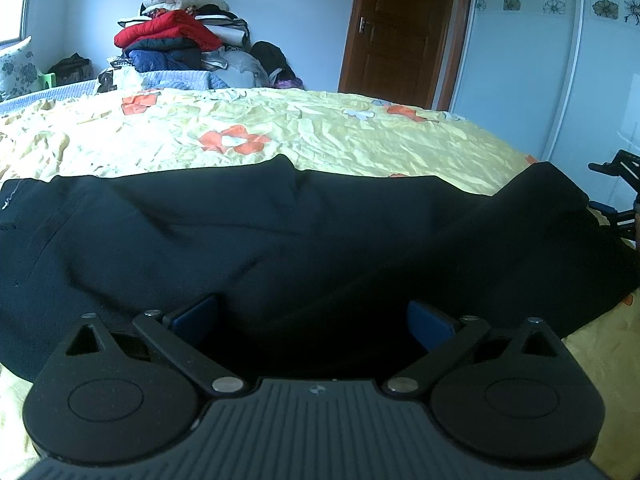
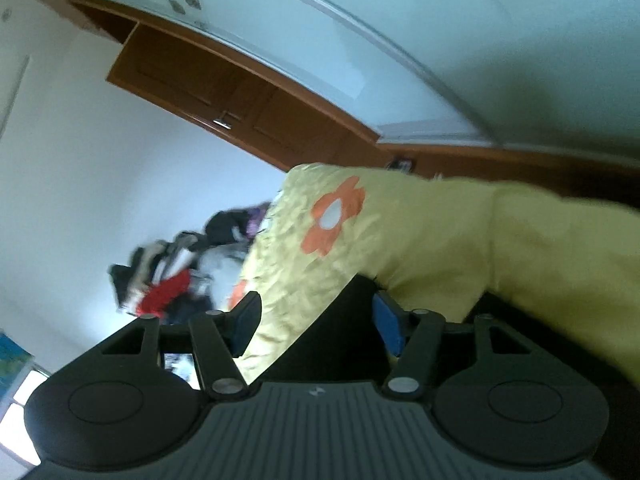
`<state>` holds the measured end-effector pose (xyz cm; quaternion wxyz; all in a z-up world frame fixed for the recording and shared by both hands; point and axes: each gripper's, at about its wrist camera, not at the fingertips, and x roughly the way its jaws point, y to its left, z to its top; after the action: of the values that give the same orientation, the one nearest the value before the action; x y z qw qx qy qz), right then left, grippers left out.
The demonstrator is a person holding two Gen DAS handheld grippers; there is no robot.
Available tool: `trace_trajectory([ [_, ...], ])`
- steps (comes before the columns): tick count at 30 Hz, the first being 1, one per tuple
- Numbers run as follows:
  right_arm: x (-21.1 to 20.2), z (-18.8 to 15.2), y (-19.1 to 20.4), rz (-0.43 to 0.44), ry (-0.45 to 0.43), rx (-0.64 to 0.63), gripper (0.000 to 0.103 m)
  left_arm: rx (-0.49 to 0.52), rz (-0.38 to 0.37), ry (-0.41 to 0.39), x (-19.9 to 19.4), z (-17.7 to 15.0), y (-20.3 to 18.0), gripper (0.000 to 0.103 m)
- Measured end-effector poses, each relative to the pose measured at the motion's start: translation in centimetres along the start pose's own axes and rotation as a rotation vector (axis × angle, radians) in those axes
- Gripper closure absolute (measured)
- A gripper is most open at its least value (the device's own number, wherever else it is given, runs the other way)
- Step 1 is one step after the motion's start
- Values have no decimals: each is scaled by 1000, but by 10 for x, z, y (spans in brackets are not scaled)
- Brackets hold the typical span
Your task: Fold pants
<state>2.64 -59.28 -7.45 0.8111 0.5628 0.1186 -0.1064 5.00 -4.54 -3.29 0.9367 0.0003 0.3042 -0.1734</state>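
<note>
Black pants (image 1: 260, 232) lie spread across the yellow flowered bedspread (image 1: 280, 136). My left gripper (image 1: 312, 320) is open, its blue pads (image 1: 196, 314) wide apart, low over the near edge of the pants. At the right the pants rise to a peak (image 1: 548, 188) beside my right gripper (image 1: 616, 196), seen at the frame edge. In the tilted, blurred right wrist view my right gripper (image 2: 316, 320) has its pads (image 2: 386, 322) apart, with a strip of black pants fabric (image 2: 340, 328) lying between them against the right pad.
A tall pile of clothes (image 1: 180, 36) sits at the far side of the bed. A brown door (image 1: 404, 28) and a white wardrobe (image 1: 560, 60) stand behind. The bed edge drops off at the right (image 1: 600, 360).
</note>
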Motion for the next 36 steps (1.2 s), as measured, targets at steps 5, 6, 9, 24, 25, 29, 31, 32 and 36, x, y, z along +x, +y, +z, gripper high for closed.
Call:
trace_trajectory([
  [5, 0, -10, 1, 24, 60, 8, 41, 4, 3, 1, 0, 0, 0, 0],
  [6, 3, -10, 1, 13, 64, 7, 42, 3, 3, 1, 0, 0, 0, 0],
  [9, 11, -14, 4, -17, 78, 8, 42, 3, 3, 1, 1, 0, 0, 0],
  [24, 9, -15, 36, 45, 21, -144, 97, 28, -4, -29, -5, -1, -4, 2],
  [25, 2, -12, 43, 72, 11, -147, 97, 51, -19, -42, -8, -1, -9, 2],
  [29, -23, 2, 77, 181, -17, -172, 97, 167, -99, -80, -19, 4, -36, 1],
  [31, -31, 7, 92, 232, -25, -175, 97, 242, -128, -98, -21, 7, -53, 2],
  [32, -34, 8, 100, 252, -29, -182, 97, 283, -147, -101, -20, 9, -62, 2],
  [36, -40, 8, 116, 292, -24, -209, 97, 424, -179, -123, -14, 7, -92, 5],
])
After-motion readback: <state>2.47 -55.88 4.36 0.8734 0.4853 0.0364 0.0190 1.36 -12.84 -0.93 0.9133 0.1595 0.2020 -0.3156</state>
